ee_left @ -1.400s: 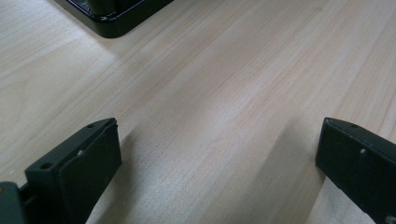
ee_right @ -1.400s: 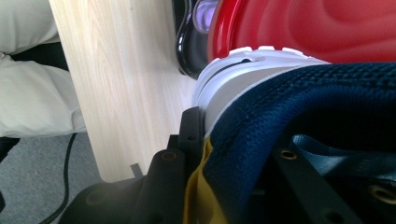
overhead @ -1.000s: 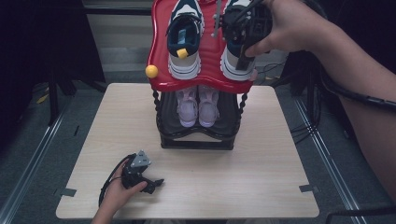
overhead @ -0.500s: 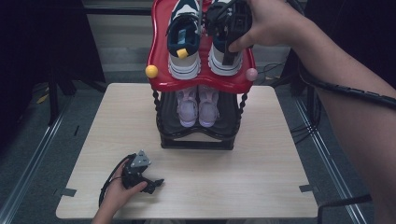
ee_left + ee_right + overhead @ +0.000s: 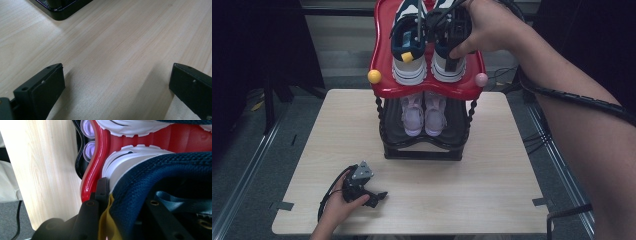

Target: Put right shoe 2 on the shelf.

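Note:
A navy and white sneaker [image 5: 447, 67] sits on the right side of the red top tray [image 5: 427, 91] of a shoe rack. My right gripper [image 5: 449, 30] is shut on its navy collar. In the right gripper view the collar [image 5: 162, 170] is pinched between the jaws of this gripper [image 5: 127, 200], one jaw outside and one inside, over the tray's red rim [image 5: 96, 165]. Its twin sneaker [image 5: 409, 65] stands beside it to the left. My left gripper [image 5: 369, 192] rests on the table near the front left, open [image 5: 116, 75] with bare wood between its fingers.
A pair of lavender shoes [image 5: 424, 112] fills the lower black tier [image 5: 422, 150]. A yellow ball [image 5: 374, 76] and a pink ball [image 5: 481, 79] cap the tray's front corners. The rack's base corner [image 5: 60, 10] lies ahead of the left gripper. A cable trails off the table's right edge.
My right hand has carried the sneaker leftward and slightly down, bringing it close beside the other sneaker on the red tray. The left gripper has stayed put.

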The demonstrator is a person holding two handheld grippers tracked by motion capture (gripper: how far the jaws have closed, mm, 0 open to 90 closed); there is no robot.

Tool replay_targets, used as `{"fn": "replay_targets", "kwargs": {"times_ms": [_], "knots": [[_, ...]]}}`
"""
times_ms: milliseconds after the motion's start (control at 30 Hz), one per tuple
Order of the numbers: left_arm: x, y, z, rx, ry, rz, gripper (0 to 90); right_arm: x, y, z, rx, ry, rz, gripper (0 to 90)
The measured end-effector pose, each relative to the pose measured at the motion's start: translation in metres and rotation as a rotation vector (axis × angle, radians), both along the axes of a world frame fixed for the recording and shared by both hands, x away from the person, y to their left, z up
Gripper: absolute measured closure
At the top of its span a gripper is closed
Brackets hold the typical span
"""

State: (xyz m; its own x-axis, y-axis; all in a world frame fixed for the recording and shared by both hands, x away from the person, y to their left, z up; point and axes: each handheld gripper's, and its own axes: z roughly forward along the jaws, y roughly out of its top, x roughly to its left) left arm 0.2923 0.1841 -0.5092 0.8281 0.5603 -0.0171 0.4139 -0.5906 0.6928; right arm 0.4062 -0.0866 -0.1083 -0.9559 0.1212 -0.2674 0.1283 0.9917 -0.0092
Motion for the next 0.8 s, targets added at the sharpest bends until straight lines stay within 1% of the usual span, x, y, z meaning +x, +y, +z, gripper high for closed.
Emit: {"fn": "replay_targets", "kwargs": {"times_ms": [100,200,267,333,367,633,800], "knots": [[0.0000,0.0000,0.0000,0.000,0.000,0.000,0.0,0.0017,0.0002,-0.0017,0.000,0.006,-0.003,74.5],[0.0000,0.0000,0.0000,-0.001,0.001,0.000,0.0,0.0034,-0.0004,-0.0036,0.004,0.002,-0.009,74.3],[0.0000,0.0000,0.0000,0.000,0.000,0.000,0.0,0.0035,0.0004,-0.0049,-0.006,0.010,-0.009,74.2],[0.0001,0.0000,0.0000,0.000,0.000,-0.002,0.0,0.0037,0.0008,-0.0056,-0.002,0.008,-0.012,74.1],[0.0000,0.0000,0.0000,0.001,-0.001,0.000,0.0,0.0039,0.0009,-0.0049,-0.008,0.007,-0.006,74.0],[0.0000,0.0000,0.0000,0.000,0.000,-0.001,0.0,0.0045,0.0002,-0.0056,0.012,0.017,-0.011,73.9],[0.0000,0.0000,0.0000,0.000,0.001,0.000,0.0,0.0038,0.0006,-0.0056,0.018,0.013,-0.009,73.8]]}}
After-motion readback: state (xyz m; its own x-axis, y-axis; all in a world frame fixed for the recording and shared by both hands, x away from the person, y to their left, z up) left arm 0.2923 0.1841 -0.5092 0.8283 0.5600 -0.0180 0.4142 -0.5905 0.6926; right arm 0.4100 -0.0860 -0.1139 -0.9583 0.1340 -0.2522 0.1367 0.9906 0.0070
